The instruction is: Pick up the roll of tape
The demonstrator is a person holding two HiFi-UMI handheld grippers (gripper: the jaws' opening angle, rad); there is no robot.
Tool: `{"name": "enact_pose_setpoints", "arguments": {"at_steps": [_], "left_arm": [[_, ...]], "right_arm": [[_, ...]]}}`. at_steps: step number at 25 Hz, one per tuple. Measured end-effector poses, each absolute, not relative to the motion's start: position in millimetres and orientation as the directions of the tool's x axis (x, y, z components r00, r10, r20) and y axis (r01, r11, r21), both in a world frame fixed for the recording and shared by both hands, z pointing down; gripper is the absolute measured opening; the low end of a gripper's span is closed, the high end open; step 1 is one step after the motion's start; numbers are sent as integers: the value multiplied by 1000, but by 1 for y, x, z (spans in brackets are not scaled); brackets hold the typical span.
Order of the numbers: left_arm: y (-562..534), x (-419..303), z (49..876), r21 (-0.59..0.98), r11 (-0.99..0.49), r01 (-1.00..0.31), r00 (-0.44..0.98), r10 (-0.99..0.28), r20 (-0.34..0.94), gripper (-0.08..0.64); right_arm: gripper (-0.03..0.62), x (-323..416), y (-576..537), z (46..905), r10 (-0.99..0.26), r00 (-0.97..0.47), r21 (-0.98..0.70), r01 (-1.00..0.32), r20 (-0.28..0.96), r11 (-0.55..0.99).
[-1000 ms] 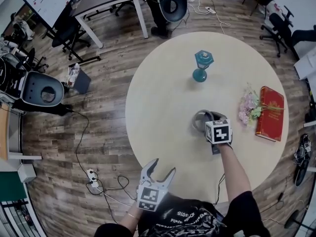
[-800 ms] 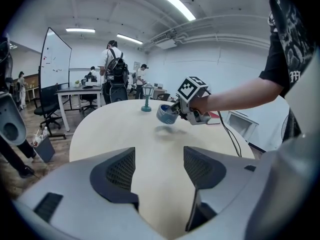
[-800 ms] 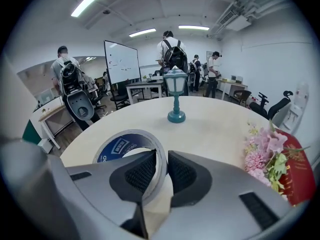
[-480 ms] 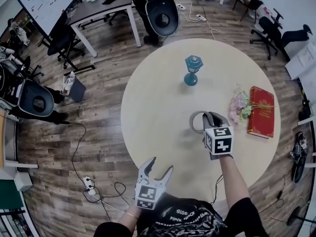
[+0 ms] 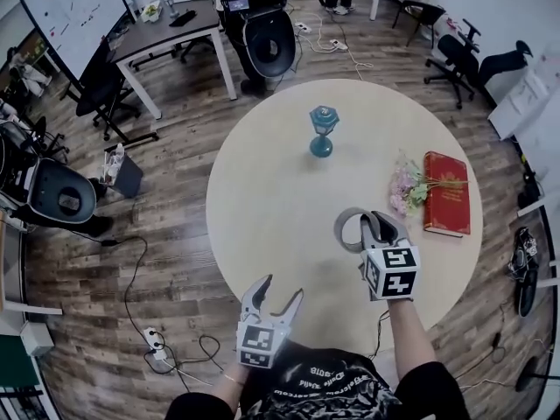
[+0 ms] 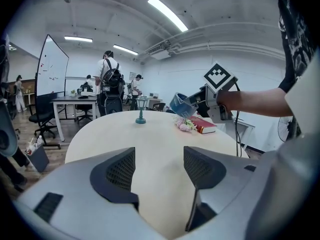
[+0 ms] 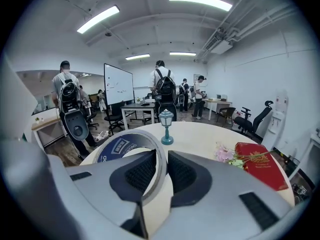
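Observation:
The roll of tape (image 5: 342,231) is a grey ring with a blue printed core (image 7: 119,146). It hangs above the round beige table (image 5: 271,199), lifted clear of the top. My right gripper (image 5: 373,227) is shut on the roll's wall, one pad inside the ring and one outside (image 7: 163,171). In the left gripper view the roll of tape (image 6: 181,105) shows in the air at the right, held out from the right gripper (image 6: 216,100). My left gripper (image 5: 280,290) stands open and empty at the table's near edge, nothing between its fingers (image 6: 159,170).
A teal lantern ornament (image 5: 322,130) stands at the table's far side. A red book (image 5: 446,192) and a small bunch of flowers (image 5: 404,187) lie at the right. Office chairs, desks, a whiteboard (image 5: 66,7) and people stand around; cables (image 5: 162,339) lie on the wood floor.
My right gripper has risen with the tape roll, lifting it off the table. The left gripper has come up a little and stayed open.

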State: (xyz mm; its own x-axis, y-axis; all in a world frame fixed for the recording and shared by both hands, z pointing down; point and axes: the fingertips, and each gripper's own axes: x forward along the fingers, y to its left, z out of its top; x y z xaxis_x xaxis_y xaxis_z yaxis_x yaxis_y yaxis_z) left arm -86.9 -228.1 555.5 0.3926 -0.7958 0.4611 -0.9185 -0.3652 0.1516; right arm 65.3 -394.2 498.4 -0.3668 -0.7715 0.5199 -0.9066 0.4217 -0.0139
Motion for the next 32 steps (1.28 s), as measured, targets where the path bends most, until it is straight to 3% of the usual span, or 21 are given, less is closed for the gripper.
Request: {"name": "enact_pose_setpoints", "arguments": {"at_steps": [12, 32], "left_arm": [[-217, -74, 534, 156, -389, -908, 419, -817, 397, 318], [-210, -54, 521, 160, -412, -897, 441, -818, 369, 318]], "right_arm": [[81, 88, -318, 474, -828, -339, 1, -925, 446, 380], [81, 110, -204, 512, -819, -314, -53, -942, 481, 331]]}}
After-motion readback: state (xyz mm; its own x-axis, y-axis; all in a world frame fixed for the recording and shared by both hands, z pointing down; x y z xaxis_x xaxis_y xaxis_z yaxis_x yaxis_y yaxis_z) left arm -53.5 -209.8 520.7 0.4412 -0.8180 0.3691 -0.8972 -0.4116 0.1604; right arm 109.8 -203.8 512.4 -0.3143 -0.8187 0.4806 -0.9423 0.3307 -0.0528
